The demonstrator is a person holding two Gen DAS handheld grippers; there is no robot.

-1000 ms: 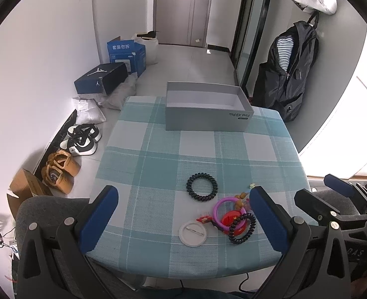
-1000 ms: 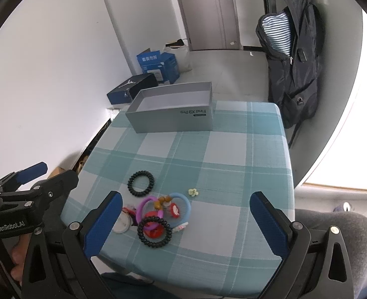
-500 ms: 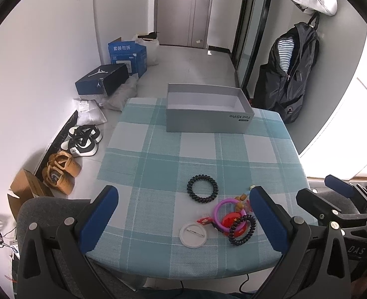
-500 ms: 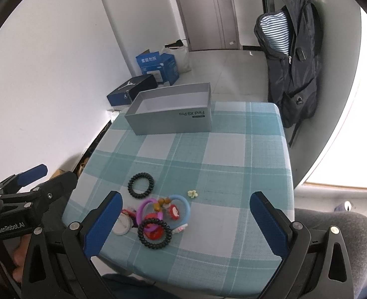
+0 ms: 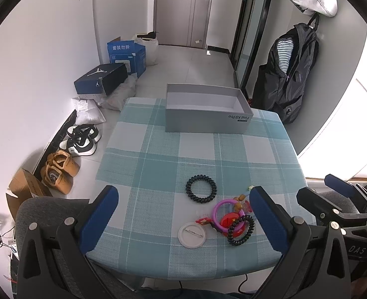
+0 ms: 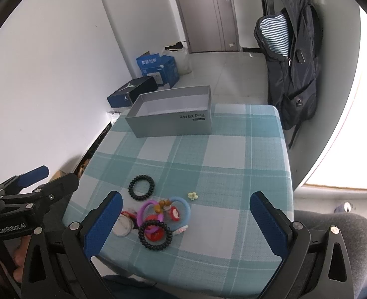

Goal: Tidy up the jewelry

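Nothing has moved since earlier frames: both tongs, left [image 5: 183, 214] and right [image 6: 185, 214], hang wide and empty; gray box [image 5: 208, 122] empty at counter's [image 5: 158, 154] far edge; jewelry pile [image 5: 230, 221] unsorted near the front edge.

Left wrist view looks from above the table's [image 5: 158, 154] near left edge, facing forward and down toward the grey box [image 5: 208, 120]. Right wrist view looks from the near right, angled leftward. Both sit well back from the tabletop and share the table, box and jewelry pile [image 6: 156, 218].
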